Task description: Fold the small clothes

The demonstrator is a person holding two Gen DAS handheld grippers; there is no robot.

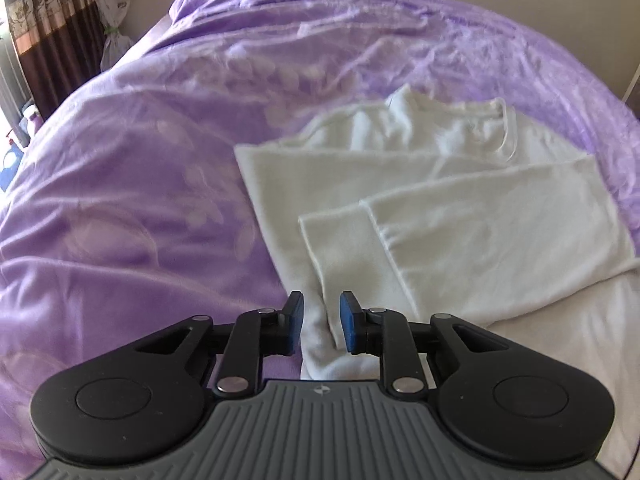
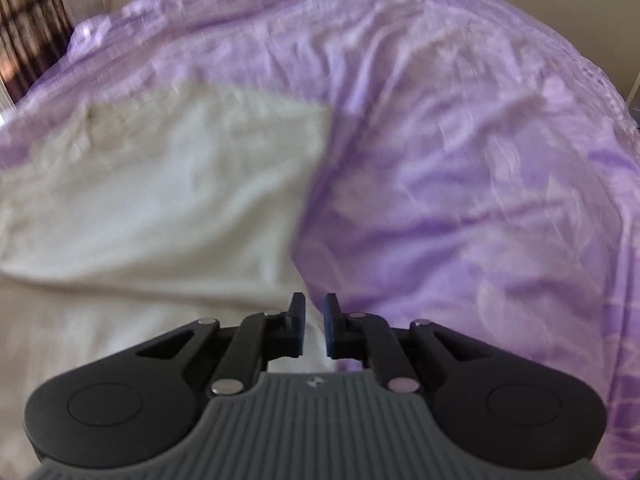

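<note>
White garment (image 1: 420, 200) lies partly folded on purple bedspread (image 1: 120, 180), sleeves laid across body. L gripper (image 1: 321, 326): fingers clenched on bunched fabric at garment's near left edge. R gripper (image 2: 314, 326): fingers narrowly parted over near right edge; grasp can't be confirmed, view blurred.

Daylight from the window at far left behind the curtain (image 1: 52, 20), soft, no hard shadows. Heavy fisheye bending at edges, dark corners. Left view mostly sharp; right view motion-blurred across the purple bedspread (image 2: 460, 168) and white garment (image 2: 160, 184). Mild overexposure on white fabric.
</note>
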